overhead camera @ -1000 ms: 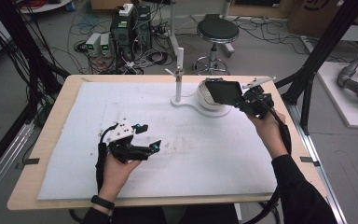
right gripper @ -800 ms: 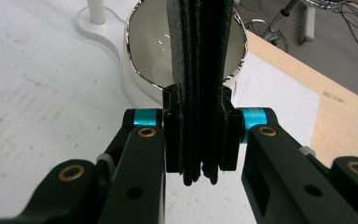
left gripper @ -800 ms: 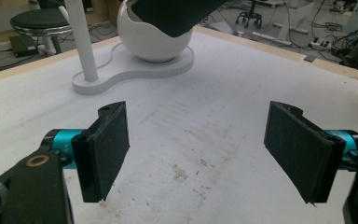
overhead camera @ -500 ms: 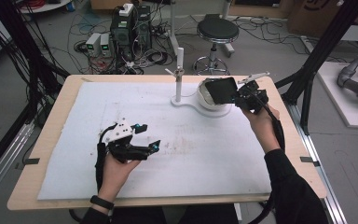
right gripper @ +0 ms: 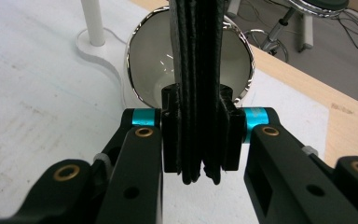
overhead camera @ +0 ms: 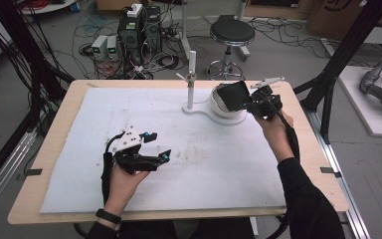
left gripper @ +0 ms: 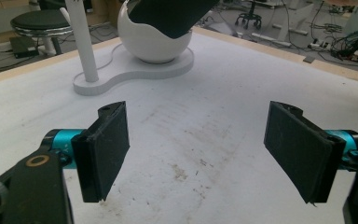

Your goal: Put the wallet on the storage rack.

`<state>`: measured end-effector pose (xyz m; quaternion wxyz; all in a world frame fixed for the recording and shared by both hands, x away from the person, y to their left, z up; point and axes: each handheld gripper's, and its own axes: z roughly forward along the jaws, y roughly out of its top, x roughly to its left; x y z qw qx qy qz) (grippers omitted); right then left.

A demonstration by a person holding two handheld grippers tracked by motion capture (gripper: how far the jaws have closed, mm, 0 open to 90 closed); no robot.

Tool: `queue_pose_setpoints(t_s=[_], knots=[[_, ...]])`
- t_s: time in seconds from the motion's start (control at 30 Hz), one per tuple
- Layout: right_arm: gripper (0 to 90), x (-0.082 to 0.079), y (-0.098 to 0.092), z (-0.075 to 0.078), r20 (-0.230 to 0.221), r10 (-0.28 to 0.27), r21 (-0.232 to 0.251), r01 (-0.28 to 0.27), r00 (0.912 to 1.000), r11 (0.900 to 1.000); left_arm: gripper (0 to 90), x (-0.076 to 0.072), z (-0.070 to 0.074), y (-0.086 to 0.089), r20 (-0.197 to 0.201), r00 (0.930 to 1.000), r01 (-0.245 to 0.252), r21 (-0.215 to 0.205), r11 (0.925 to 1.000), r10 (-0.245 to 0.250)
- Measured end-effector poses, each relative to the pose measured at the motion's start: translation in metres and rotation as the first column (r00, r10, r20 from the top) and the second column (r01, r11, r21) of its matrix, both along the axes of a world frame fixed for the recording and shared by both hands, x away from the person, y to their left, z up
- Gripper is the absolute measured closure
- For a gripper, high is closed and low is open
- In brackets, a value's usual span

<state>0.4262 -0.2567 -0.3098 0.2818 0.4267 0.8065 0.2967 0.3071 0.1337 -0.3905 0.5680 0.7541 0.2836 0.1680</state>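
Note:
A black folded wallet (overhead camera: 233, 95) hangs edge-on over the white bowl (overhead camera: 225, 110) at the back right of the mat. My right gripper (overhead camera: 251, 99) is shut on the wallet (right gripper: 198, 70). Its jaws have just been opening slightly, but the pads (right gripper: 171, 140) still press both sides of it. In the right gripper view the bowl's shiny rim (right gripper: 135, 42) lies right behind the wallet. My left gripper (overhead camera: 160, 145) rests low over the mat at front left. It is open (left gripper: 200, 149) with nothing between its pads.
A white post (overhead camera: 191, 79) rises from the same white base (overhead camera: 199, 107) as the bowl, just left of it. The white mat (overhead camera: 204, 159) covers most of the wooden table. A stool (overhead camera: 232, 32) and cables stand beyond the far edge.
My right hand has shifted the wallet a little to the left, further over the bowl. The left gripper has stayed where it was.

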Motion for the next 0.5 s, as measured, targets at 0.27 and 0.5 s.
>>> queue_pose_setpoints(t_s=[0.27,0.5], knots=[[57.2,0.0029,0.0018,-0.0033,-0.036,-0.002,0.027,0.003,0.9993,1.0,22.1,0.0,-0.0001,0.0005,-0.002,1.0,0.001,0.004,1.0,-0.001],[49.4,-0.003,0.004,-0.0021,-0.036,0.021,0.027,-0.02,0.9991,0.999,22.1,-0.0003,0.0001,0.0015,0.0,1.0,-0.002,0.0,1.0,0.002]])
